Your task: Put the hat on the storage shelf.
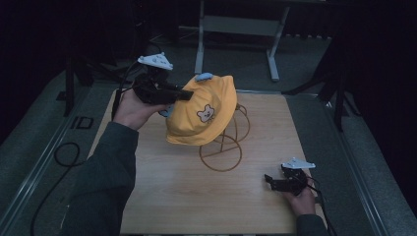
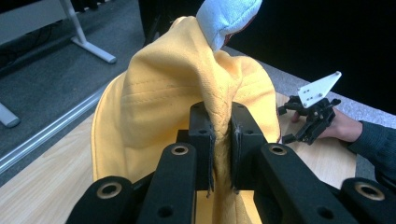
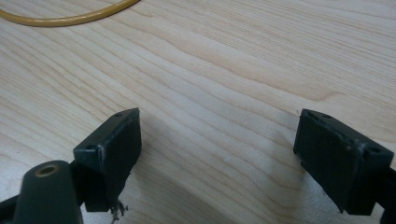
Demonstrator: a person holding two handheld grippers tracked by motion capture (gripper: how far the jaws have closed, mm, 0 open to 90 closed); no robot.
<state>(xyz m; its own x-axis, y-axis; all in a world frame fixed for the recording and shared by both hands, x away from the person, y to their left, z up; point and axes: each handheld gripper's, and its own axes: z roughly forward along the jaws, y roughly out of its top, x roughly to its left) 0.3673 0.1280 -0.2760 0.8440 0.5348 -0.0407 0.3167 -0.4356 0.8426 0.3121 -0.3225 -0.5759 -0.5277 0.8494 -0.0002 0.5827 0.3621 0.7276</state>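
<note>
With my left gripper [image 2: 219, 154] jaws pinched on the yellow hat [image 1: 201, 110] over the wire stand [image 1: 223, 147], I'd next seat or lift it squarely, right gripper [image 3: 217, 154] jaws wide open, empty.

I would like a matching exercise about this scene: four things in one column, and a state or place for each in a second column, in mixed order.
Things:
1. left gripper
2. right gripper
3. hat
4. wire stand

States:
A. jaws open, low over the bare table
B. yellow, with a bear face
C. jaws shut on yellow fabric
D. stands on the table, under the hat

Pairs: 1-C, 2-A, 3-B, 4-D
</note>
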